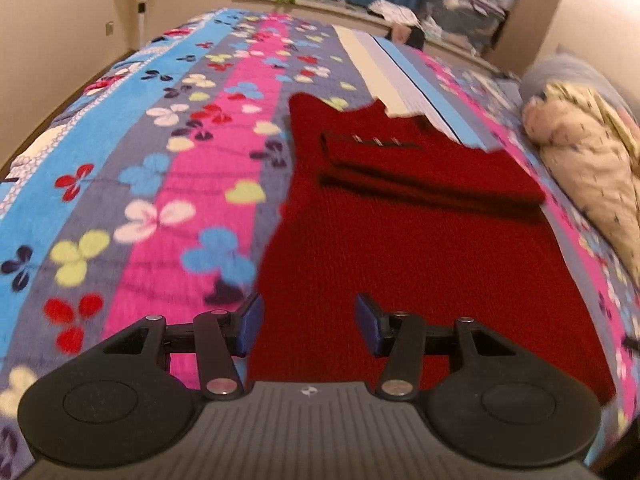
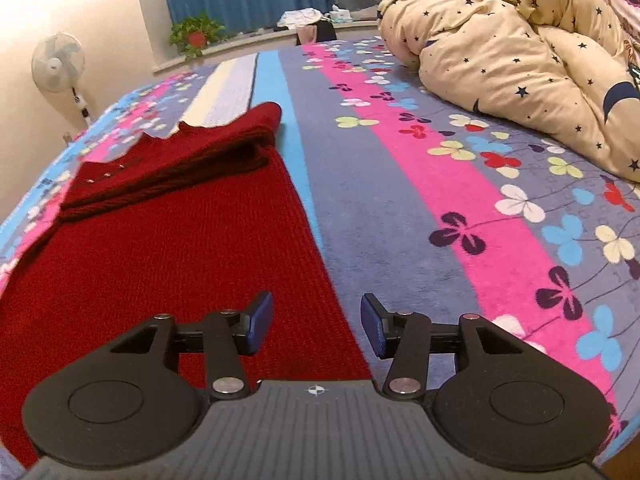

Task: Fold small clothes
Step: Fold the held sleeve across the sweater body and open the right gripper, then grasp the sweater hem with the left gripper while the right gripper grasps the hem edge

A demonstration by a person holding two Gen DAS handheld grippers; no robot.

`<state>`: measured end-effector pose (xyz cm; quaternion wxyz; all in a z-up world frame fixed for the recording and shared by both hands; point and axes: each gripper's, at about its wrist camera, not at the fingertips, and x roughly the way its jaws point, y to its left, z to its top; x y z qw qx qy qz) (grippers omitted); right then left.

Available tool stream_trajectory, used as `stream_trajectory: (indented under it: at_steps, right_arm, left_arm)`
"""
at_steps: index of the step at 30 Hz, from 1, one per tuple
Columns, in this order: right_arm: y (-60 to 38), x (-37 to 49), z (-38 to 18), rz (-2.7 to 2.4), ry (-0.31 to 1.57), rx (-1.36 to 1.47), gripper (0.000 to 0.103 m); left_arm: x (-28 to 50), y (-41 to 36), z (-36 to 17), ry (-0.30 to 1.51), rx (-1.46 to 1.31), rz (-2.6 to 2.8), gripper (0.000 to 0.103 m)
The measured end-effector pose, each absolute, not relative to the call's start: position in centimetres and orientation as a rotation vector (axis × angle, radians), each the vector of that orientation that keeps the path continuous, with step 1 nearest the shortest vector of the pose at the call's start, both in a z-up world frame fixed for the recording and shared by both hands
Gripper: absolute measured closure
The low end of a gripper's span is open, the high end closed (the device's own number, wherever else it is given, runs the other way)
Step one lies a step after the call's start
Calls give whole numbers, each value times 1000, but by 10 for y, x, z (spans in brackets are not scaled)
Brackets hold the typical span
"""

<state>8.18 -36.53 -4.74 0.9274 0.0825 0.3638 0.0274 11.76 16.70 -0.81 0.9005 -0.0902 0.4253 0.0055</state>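
A dark red knitted sweater (image 1: 400, 264) lies flat on the flowered bedspread (image 1: 160, 184), its sleeves folded (image 1: 424, 180) across the upper part. My left gripper (image 1: 308, 322) hangs open above the sweater's near left edge, with nothing between its blue pads (image 1: 252, 326). In the right wrist view the same sweater (image 2: 168, 264) fills the left half, sleeves (image 2: 172, 168) stacked at its far end. My right gripper (image 2: 316, 322) stands open over the sweater's near right edge, one pad (image 2: 260, 322) above the knit and the other above the bedspread (image 2: 400, 220). Neither gripper holds anything.
A bunched cream duvet with dark stars (image 2: 520, 64) lies on the bed to the right of the sweater. A striped cloth (image 1: 384, 76) lies beyond the sweater's collar. A standing fan (image 2: 60, 64) and a potted plant (image 2: 196, 36) stand past the bed's far side.
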Motion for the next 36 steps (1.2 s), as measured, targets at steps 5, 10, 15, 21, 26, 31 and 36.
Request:
stream_trajectory:
  at_steps: [5,10,15,21,26,31,36]
  right_arm:
    - [-360,76,-36,92,730,168,51]
    - [-357,76,-37,93,762,178,46]
    - [-359,80,-48,57,821,167,46]
    - [-367,82,-65,21,886,163,41]
    - [-366,87,-83,-7,973,133,34]
    - [-371,92,-88,-60,996,152,33]
    - [-376,95,-90,-98,1007,165,33]
  left_arm:
    - [68,152,18,838,-97,-24,46]
    - [29,159,-1,813,-162,-18,46]
    - [7,167,-57,824,-170,76,46]
    - [18,175,-69,857,-275,82,44]
    - [24,177,-82,919,-302,65,44]
    - [26,173,-85,919,-276,46,43]
    - [24,177,-82,902,-301,44,80]
